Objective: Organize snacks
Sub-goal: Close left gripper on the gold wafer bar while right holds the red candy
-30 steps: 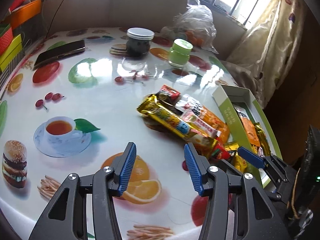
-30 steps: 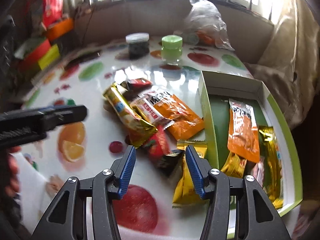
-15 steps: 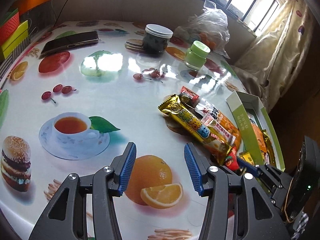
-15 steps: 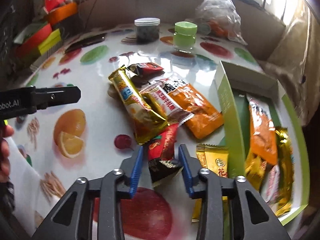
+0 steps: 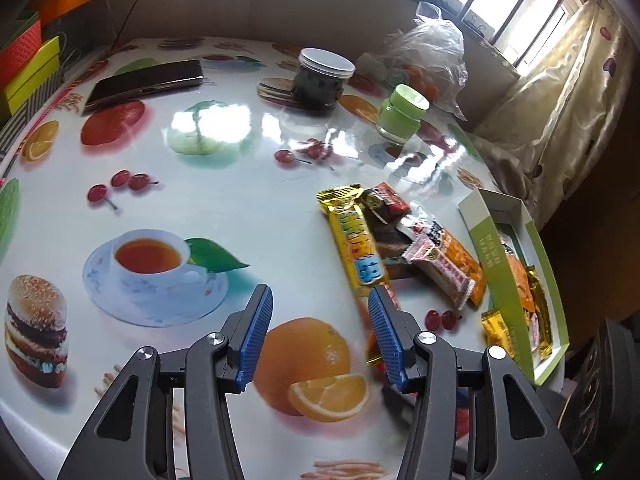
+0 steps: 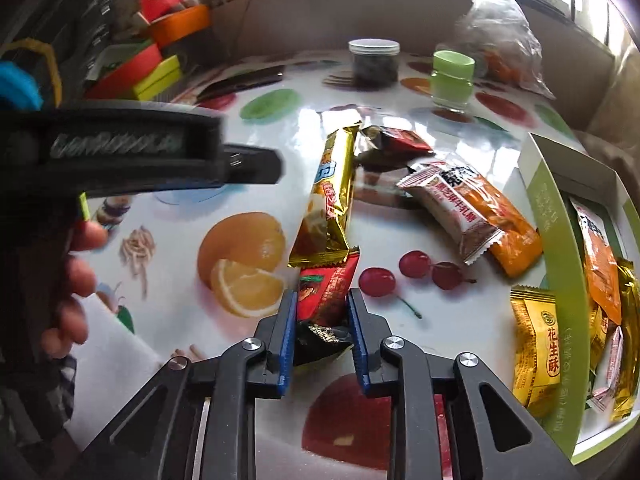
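My right gripper point(image 6: 322, 300) is shut on a red and black snack packet point(image 6: 326, 300) and holds it just above the table. A long gold bar point(image 6: 330, 196), a dark red packet point(image 6: 390, 142), a pink packet point(image 6: 452, 204) and an orange packet point(image 6: 500, 216) lie beyond it. A yellow packet point(image 6: 536, 344) leans on the green box point(image 6: 558, 264), which holds several snacks. My left gripper point(image 5: 320, 304) is open and empty, above the printed orange, left of the gold bar point(image 5: 356, 240). The green box also shows in the left wrist view point(image 5: 496, 264).
A dark jar with a white lid point(image 5: 322, 80), a green-lidded jar point(image 5: 400, 114), a phone point(image 5: 144, 84) and a clear plastic bag point(image 5: 428, 52) sit at the table's far side. Coloured boxes point(image 5: 28, 60) stand at the far left. A curtain point(image 5: 568, 80) hangs on the right.
My right gripper closed on the red and black packet and pulled it back from the pile. My left gripper drifted left and back, staying open.
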`<state>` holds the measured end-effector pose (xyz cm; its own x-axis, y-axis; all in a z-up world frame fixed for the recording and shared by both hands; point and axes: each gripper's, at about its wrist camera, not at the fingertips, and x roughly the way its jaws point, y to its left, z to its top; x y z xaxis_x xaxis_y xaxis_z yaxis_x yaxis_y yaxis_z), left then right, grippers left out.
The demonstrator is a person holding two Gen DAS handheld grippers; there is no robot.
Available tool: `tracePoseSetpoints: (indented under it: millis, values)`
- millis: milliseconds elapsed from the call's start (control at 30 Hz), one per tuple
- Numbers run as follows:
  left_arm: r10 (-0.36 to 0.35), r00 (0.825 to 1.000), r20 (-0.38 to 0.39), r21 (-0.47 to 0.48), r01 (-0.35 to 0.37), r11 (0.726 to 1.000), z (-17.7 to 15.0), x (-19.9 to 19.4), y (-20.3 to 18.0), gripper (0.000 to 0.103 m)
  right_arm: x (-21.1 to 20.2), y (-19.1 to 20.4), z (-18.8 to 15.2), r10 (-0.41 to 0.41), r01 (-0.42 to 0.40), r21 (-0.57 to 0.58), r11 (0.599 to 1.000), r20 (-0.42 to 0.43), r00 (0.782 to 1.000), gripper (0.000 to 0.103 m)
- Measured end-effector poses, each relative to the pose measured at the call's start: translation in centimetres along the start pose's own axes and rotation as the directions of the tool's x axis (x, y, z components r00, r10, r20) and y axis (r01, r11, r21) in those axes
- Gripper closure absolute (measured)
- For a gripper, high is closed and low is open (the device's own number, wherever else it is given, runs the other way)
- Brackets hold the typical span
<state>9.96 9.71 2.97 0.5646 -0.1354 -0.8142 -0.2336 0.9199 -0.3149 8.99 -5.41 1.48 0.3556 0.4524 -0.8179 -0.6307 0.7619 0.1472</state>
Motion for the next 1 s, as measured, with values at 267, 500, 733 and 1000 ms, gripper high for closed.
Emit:
tracePoseSetpoints:
  millis: [267, 500, 733, 1000]
  values:
    - [0.005, 0.999, -0.032, 0.024, -0.004, 1.000, 0.9, 1.8, -2.1, 0.052, -2.0, -3.1, -0.9, -0.080, 0.077, 0.094, 0.993, 0.032, 0.996, 0.080]
    - [0.079, 0.994, -0.070, 0.056, -0.076, 0.996, 1.0, 4.3, -3.5, 0.052, -2.6, -4.4, -1.6, -0.088, 0.082, 0.132, 0.988, 0.042, 0.995, 0.080]
    - [0.141, 0.988, -0.062, 0.094, -0.135, 0.986, 1.1, 5.0, -4.3, 0.052, -2.5, -5.2, -1.6, -0.085, 0.077, 0.152, 0.985, 0.045, 0.995, 0.080]
    - [0.169, 0.985, -0.037, 0.106, -0.164, 0.981, 1.1, 5.2, -4.5, 0.063, -2.5, -5.4, -1.7, -0.079, 0.071, 0.166, 0.984, 0.046, 0.996, 0.080]
